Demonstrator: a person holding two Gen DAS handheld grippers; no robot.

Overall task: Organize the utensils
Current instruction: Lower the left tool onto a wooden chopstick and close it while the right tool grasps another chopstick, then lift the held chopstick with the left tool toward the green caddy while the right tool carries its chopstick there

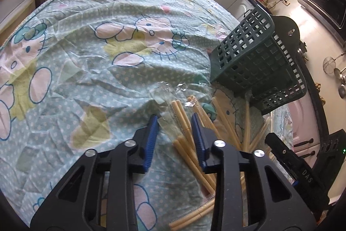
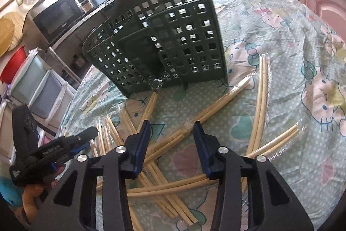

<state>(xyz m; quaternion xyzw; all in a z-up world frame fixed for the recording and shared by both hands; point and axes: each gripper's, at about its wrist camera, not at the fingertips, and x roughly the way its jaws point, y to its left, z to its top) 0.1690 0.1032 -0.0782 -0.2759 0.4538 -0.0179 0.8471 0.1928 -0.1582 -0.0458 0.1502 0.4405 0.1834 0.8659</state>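
Several pairs of bamboo chopsticks in clear wrappers lie scattered on the cartoon-print cloth (image 1: 86,57) in front of a dark green slotted utensil basket (image 2: 164,40), also seen at the right of the left wrist view as the basket (image 1: 255,53). My left gripper (image 1: 174,117) is low over one wrapped pair (image 1: 180,120), which lies between its blue pads; a gap still shows, so it is open. My right gripper (image 2: 172,123) straddles a diagonal wrapped pair (image 2: 216,107), with its pads clear of the sticks, open.
More wrapped pairs (image 2: 262,90) curve across the cloth to the right. The left gripper's body and a hand (image 2: 32,192) sit at the lower left of the right wrist view. Counters, a microwave (image 2: 56,14) and storage bins (image 2: 32,83) surround the table.
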